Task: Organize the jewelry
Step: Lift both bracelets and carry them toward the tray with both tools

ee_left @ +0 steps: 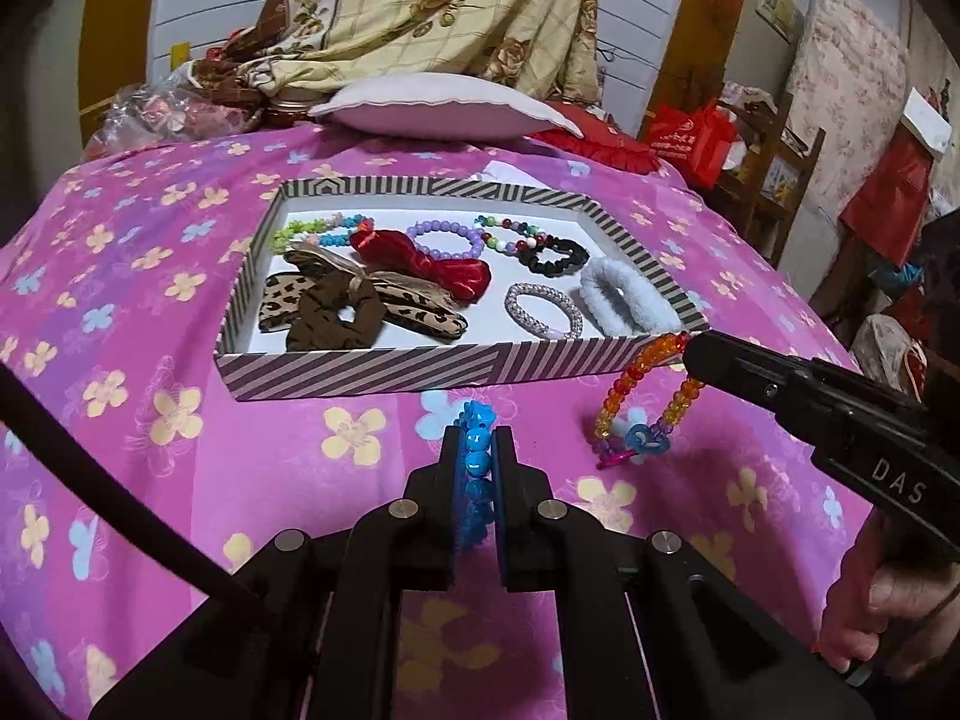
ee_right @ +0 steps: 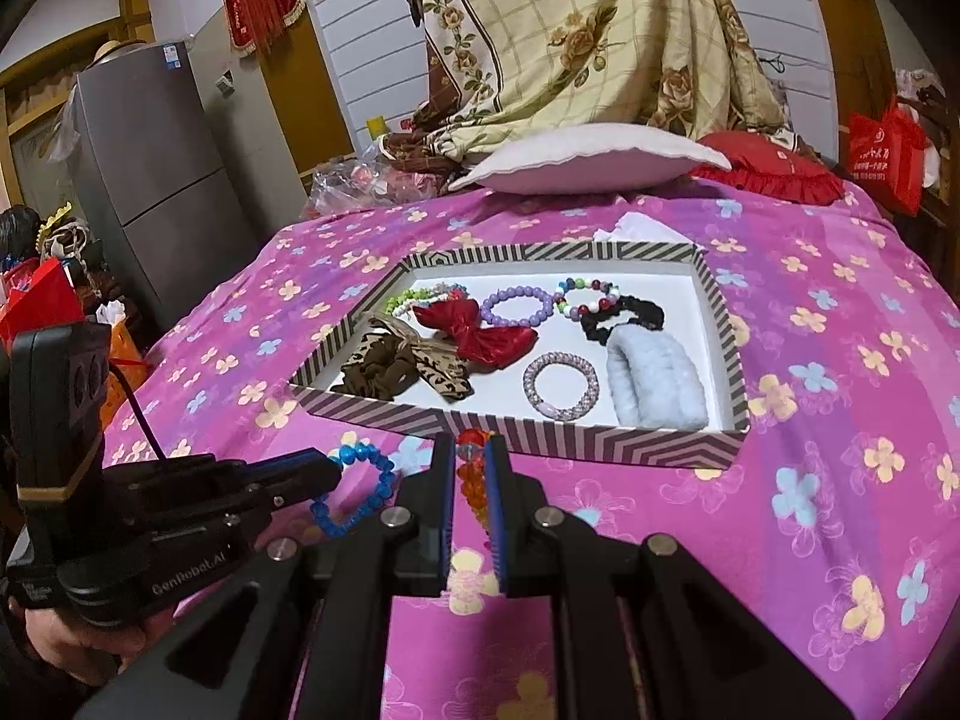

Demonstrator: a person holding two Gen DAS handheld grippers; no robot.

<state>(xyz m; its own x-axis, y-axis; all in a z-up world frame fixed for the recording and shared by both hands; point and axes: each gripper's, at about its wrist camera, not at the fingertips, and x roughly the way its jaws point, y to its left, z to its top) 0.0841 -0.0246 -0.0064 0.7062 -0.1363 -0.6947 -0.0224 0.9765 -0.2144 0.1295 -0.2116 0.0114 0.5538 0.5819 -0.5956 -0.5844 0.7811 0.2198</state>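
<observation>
My left gripper (ee_left: 477, 438) is shut on a blue bead bracelet (ee_left: 477, 462), held above the pink bedspread just in front of the striped box (ee_left: 360, 367). In the right wrist view the left gripper (ee_right: 336, 468) holds the blue bracelet (ee_right: 366, 492) as a hanging loop. My right gripper (ee_right: 471, 450) is shut on an orange and yellow bead bracelet (ee_right: 474, 492). In the left wrist view the right gripper (ee_left: 690, 351) holds that bracelet (ee_left: 636, 402) dangling near the box's front right corner.
The striped box (ee_right: 522, 438) holds bead bracelets, scrunchies, a red bow (ee_left: 444, 267), a silver bangle (ee_left: 543, 310) and a fluffy white scrunchie (ee_left: 630, 297). A pink pillow (ee_left: 444, 105) and a red cushion (ee_right: 774, 174) lie behind the box. A fridge (ee_right: 156, 180) stands at left.
</observation>
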